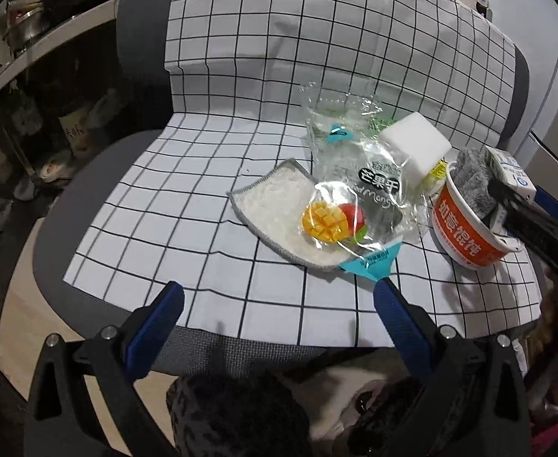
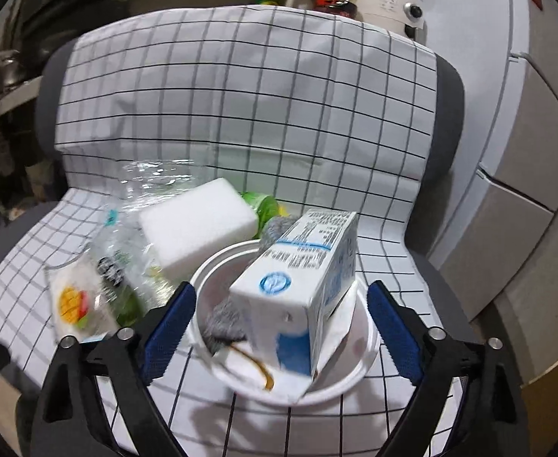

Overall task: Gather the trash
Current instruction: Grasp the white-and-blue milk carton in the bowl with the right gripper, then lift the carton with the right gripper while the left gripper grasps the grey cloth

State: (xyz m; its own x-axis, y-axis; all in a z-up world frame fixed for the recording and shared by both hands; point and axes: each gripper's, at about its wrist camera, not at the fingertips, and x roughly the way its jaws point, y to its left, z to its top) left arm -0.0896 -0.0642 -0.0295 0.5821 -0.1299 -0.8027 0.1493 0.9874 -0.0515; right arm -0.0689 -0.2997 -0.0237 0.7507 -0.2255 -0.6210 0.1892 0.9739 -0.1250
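An orange and white paper bowl [image 1: 465,228] stands on the checked cloth at the right of the chair seat. A white and blue milk carton [image 2: 302,285] and a grey cloth [image 2: 222,320] sit in the bowl [image 2: 351,377]. My right gripper [image 2: 282,323] is open, its jaws either side of the carton and apart from it; it also shows in the left wrist view [image 1: 522,217]. A clear dried-mango wrapper [image 1: 351,198] lies over a white rag [image 1: 275,205]. My left gripper [image 1: 279,301] is open and empty just in front of the wrapper's teal edge.
A white sponge block [image 1: 416,144] and a green item [image 2: 265,205] lie behind the bowl. The checked cloth [image 1: 165,198] covers a grey chair seat and back. Shelves with pots [image 1: 31,19] stand at the left, white cabinets [image 2: 526,175] at the right.
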